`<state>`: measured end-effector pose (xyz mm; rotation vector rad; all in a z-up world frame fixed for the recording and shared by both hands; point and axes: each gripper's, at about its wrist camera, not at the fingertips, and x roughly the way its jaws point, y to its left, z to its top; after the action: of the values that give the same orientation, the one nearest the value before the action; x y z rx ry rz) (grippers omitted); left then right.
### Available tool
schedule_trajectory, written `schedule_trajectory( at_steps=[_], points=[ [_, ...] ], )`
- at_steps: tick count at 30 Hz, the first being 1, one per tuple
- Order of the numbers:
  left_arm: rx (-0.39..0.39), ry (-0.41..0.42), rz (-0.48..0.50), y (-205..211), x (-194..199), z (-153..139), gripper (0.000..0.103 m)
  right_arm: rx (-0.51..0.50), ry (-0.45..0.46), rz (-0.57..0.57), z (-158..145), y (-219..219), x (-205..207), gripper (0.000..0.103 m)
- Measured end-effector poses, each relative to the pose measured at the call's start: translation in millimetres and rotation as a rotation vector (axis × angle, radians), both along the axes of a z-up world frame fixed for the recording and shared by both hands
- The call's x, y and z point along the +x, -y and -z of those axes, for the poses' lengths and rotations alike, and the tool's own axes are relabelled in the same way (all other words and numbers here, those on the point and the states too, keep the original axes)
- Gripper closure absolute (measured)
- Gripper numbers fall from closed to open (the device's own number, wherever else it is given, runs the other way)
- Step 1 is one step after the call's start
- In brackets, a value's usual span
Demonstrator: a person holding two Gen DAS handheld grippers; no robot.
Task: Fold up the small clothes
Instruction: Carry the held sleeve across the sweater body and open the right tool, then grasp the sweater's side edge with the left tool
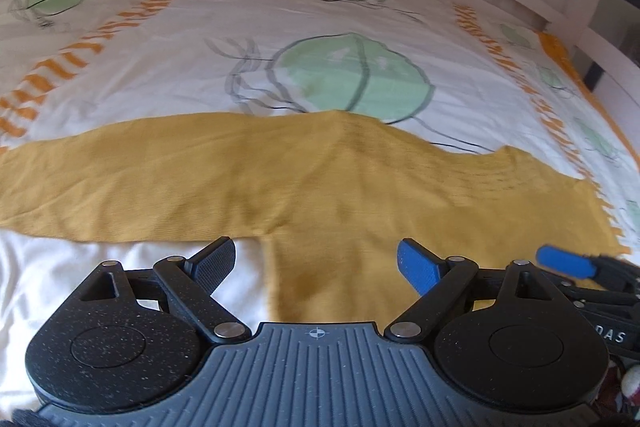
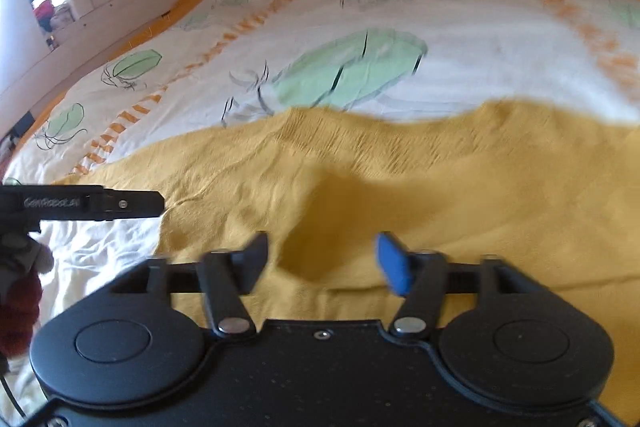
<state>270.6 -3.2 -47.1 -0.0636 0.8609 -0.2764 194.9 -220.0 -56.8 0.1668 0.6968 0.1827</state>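
We have the yellow knitted top spread flat on the bed, lying across the near part of the patterned duvet with one sleeve stretched toward the bed's left edge and its body reaching the near edge. We judge this to be the start of a fold: the garment is laid out and nothing is yet turned over.

Our left tongs stand wide open above the inner corner where the sleeve meets the body, with nothing between the pads. Our right tongs are also parted and empty, hovering low over the body of the top; that view is smeared, so we cannot be sure whether the pads brush the cloth, though it looks as if they do not.

The next move, as we read it, calls for each pair to come down and pinch a single layer at an edge, likely a sleeve or side hem, then carry it across the body without dragging the rest.

Writing: the left tool seen from the right wrist bears "GenRobot.AI", somewhat blurred; the right tool in the left view shows the letters "DAS", cut off.
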Motion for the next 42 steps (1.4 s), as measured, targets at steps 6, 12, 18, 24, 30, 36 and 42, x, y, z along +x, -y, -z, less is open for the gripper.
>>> schedule_trajectory(
  at_steps=[6, 12, 18, 24, 30, 36, 42],
  points=[
    [0.039, -0.007, 0.11, 49, -1, 9, 0.016, -0.104, 0.058, 0.048, -10, 28, -19, 0.019],
    [0.034, -0.073, 0.148, 81, 9, 29, 0.024, -0.085, 0.087, 0.098, -11, 57, -21, 0.014],
    [-0.019, -0.163, 0.141, 97, 25, 49, 0.031, 0.024, 0.112, 0.128, -25, 77, -20, 0.014],
    [-0.04, -0.117, 0.07, 99, 28, 48, 0.07, 0.026, 0.142, 0.161, -38, 83, -23, 0.013],
    [-0.032, -0.053, 0.057, 93, 24, 35, 0.098, 0.043, 0.116, 0.211, -36, 94, -20, 0.011],
    [0.004, 0.073, 0.069, 85, 17, 0, 0.103, 0.16, -0.057, 0.288, -12, 116, -9, 0.011],
    [0.023, 0.139, 0.057, 65, 26, -31, 0.103, 0.196, -0.165, 0.332, 12, 126, -5, 0.011]
  ],
)
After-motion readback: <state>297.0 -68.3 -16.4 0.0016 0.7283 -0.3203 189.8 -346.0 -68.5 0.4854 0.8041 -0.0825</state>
